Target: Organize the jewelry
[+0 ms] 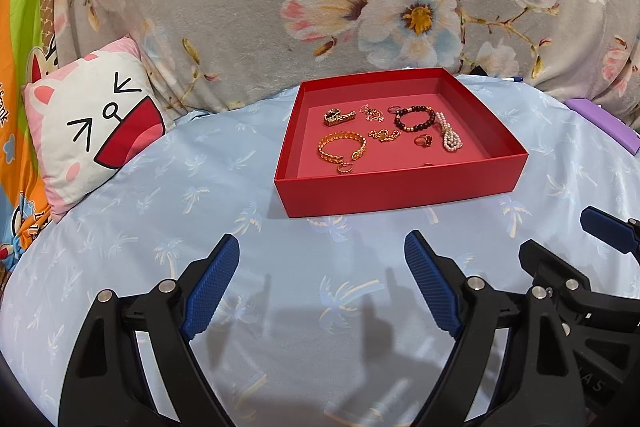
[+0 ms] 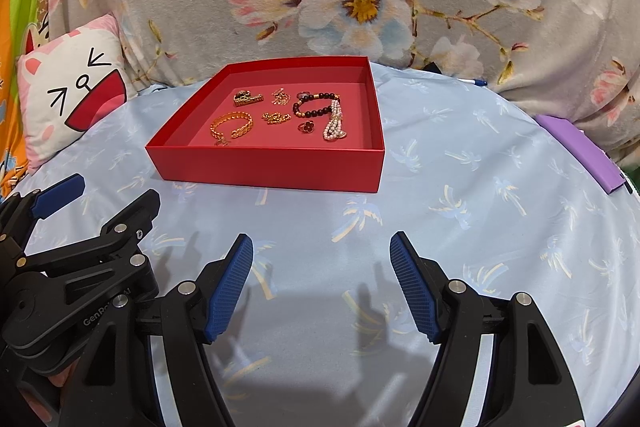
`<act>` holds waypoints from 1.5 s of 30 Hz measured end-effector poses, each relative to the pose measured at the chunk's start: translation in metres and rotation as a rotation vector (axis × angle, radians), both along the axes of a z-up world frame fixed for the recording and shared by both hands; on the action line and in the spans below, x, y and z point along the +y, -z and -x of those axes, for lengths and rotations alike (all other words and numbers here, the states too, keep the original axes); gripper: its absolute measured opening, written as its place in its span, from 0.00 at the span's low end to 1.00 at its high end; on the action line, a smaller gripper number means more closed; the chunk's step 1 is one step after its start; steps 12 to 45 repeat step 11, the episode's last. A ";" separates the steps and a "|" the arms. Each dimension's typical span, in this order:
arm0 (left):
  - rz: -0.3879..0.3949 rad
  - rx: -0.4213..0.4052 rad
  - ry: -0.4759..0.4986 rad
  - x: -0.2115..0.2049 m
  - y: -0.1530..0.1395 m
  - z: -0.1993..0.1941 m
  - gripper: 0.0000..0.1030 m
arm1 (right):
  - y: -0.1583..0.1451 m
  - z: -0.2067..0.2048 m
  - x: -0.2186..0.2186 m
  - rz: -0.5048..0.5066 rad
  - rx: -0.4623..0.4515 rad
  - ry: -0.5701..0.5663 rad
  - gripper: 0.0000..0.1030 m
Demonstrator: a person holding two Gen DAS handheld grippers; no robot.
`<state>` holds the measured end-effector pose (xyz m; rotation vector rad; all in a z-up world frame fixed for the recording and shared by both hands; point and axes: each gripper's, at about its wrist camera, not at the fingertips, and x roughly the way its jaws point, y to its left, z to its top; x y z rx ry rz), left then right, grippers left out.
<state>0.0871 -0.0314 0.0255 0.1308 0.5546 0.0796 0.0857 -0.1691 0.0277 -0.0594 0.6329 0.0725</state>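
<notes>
Red box [image 1: 400, 187] set on a pale blue sheet [image 1: 200, 187] printed with palm trees, open at the top, well ahead of both grippers. Inside, spread over the pink floor and none touching the walls: gold chain bracelet [image 1: 342, 146] at the near left with a small ring [image 1: 344, 169] just in front of it; gold clasp piece [image 1: 338, 117] at the far left; thin chain [image 1: 373, 113] and a second gold chain [image 1: 384, 135] in the middle; dark bead bracelet [image 1: 414, 119] toward the far right; red-stone ring [image 1: 424, 141] just before it; pearl strand [image 1: 448, 137] beside the beads on the right. Left gripper [image 1: 322, 283] low over the sheet, jaws spread wide, nothing between them. Right gripper [image 2: 322, 281] likewise released and empty, close beside the left one. Behind the box, a grey floral blanket [image 1: 240, 7]. At the left, a pink-and-white cartoon pillow [image 1: 88, 123]. At the right edge of the sheet, a purple case [image 2: 580, 151].
</notes>
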 end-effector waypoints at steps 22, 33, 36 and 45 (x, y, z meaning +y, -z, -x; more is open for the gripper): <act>0.004 0.009 0.001 0.001 0.000 -0.002 0.80 | -0.001 -0.001 -0.001 0.008 -0.005 0.004 0.68; 0.004 0.009 0.001 0.001 0.000 -0.002 0.80 | -0.001 -0.001 -0.001 0.008 -0.005 0.004 0.68; 0.004 0.009 0.001 0.001 0.000 -0.002 0.80 | -0.001 -0.001 -0.001 0.008 -0.005 0.004 0.68; 0.004 0.009 0.001 0.001 0.000 -0.002 0.80 | -0.001 -0.001 -0.001 0.008 -0.005 0.004 0.68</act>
